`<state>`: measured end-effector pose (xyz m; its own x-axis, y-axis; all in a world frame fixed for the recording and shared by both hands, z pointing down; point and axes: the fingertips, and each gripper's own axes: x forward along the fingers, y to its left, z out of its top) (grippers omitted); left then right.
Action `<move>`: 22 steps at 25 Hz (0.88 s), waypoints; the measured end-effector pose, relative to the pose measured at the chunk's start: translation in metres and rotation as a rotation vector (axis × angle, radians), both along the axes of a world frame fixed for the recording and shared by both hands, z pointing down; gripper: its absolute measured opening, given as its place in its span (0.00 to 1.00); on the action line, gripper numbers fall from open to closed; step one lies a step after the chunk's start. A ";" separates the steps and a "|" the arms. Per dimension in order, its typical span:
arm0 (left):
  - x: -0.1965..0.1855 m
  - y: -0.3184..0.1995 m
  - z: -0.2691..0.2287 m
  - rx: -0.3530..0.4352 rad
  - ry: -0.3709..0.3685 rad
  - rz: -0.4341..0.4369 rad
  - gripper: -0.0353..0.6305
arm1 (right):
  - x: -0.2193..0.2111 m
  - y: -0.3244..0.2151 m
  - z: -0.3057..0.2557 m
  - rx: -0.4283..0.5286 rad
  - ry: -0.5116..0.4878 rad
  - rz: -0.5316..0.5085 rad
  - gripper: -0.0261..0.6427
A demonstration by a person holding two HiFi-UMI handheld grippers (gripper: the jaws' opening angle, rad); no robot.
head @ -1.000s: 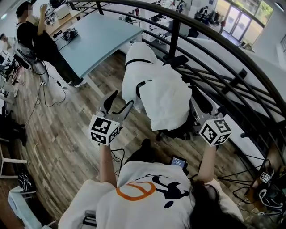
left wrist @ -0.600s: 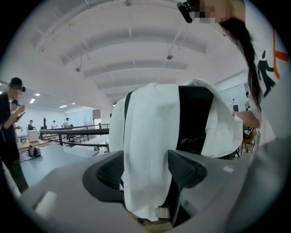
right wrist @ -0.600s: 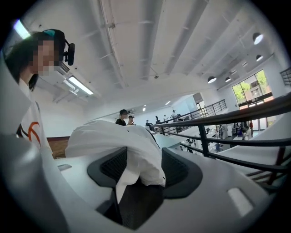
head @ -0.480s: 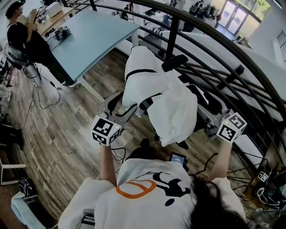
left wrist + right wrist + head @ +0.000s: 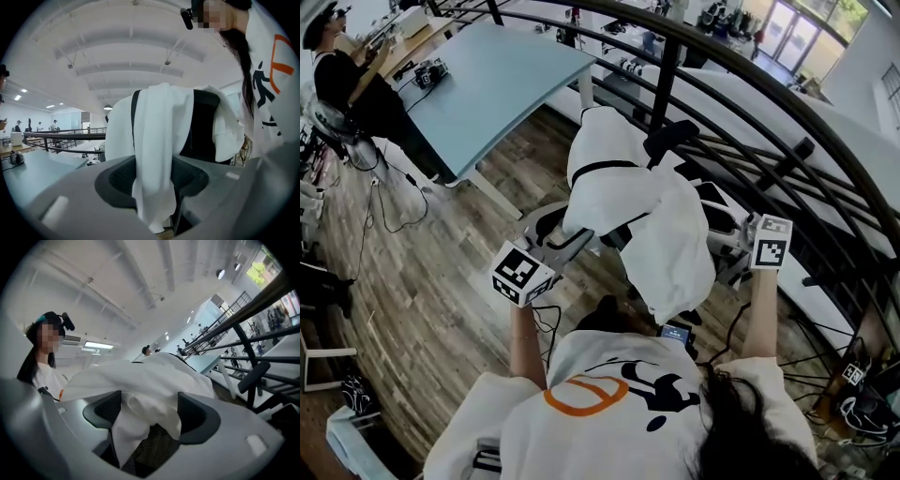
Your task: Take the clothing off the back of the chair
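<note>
A white garment (image 5: 647, 216) with black trim lies over the back of a black office chair (image 5: 670, 136), its near side hanging toward me. My left gripper (image 5: 567, 239) is at the garment's left edge. In the left gripper view a white fold (image 5: 159, 140) fills the gap between the pads, with the dark chair back (image 5: 204, 126) behind it. My right gripper (image 5: 727, 246) is at the garment's right side. In the right gripper view bunched white cloth (image 5: 140, 380) is pinched between its jaws.
A black metal railing (image 5: 750, 84) curves close behind the chair. A light blue table (image 5: 487, 80) stands at the back left, with a person (image 5: 356, 80) beyond it. Cables (image 5: 394, 202) trail over the wood floor on the left.
Both grippers have closed in on the garment: the left, open and apart from it before, now holds its edge, and the right has moved up and inward. The cloth's near side has shifted toward me.
</note>
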<state>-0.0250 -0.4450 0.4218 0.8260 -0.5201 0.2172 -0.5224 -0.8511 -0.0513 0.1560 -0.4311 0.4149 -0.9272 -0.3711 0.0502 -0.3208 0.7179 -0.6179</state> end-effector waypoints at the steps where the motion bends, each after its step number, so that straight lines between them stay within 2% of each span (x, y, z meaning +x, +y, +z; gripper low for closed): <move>1: 0.002 0.002 0.000 0.001 -0.003 0.016 0.37 | -0.001 -0.001 0.002 -0.011 -0.015 -0.028 0.63; 5: 0.005 0.004 -0.001 -0.001 -0.003 0.054 0.26 | -0.013 -0.007 0.004 -0.022 -0.031 -0.139 0.63; 7: 0.006 0.004 -0.001 -0.002 -0.002 0.054 0.24 | -0.020 -0.007 0.004 -0.021 -0.048 -0.193 0.61; 12: 0.004 0.002 -0.003 0.004 -0.016 0.031 0.21 | -0.030 -0.001 -0.001 -0.051 -0.102 -0.271 0.44; 17: -0.008 0.002 -0.013 0.015 -0.007 0.002 0.12 | -0.031 -0.005 0.000 -0.132 -0.112 -0.236 0.18; 22: -0.016 0.001 -0.028 0.049 0.004 -0.042 0.11 | -0.029 -0.012 -0.009 -0.113 -0.091 -0.156 0.15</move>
<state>-0.0406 -0.4437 0.3942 0.8037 -0.5647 0.1874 -0.5583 -0.8247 -0.0907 0.1275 -0.4434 0.4061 -0.9757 -0.2191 -0.0029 -0.1504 0.6791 -0.7185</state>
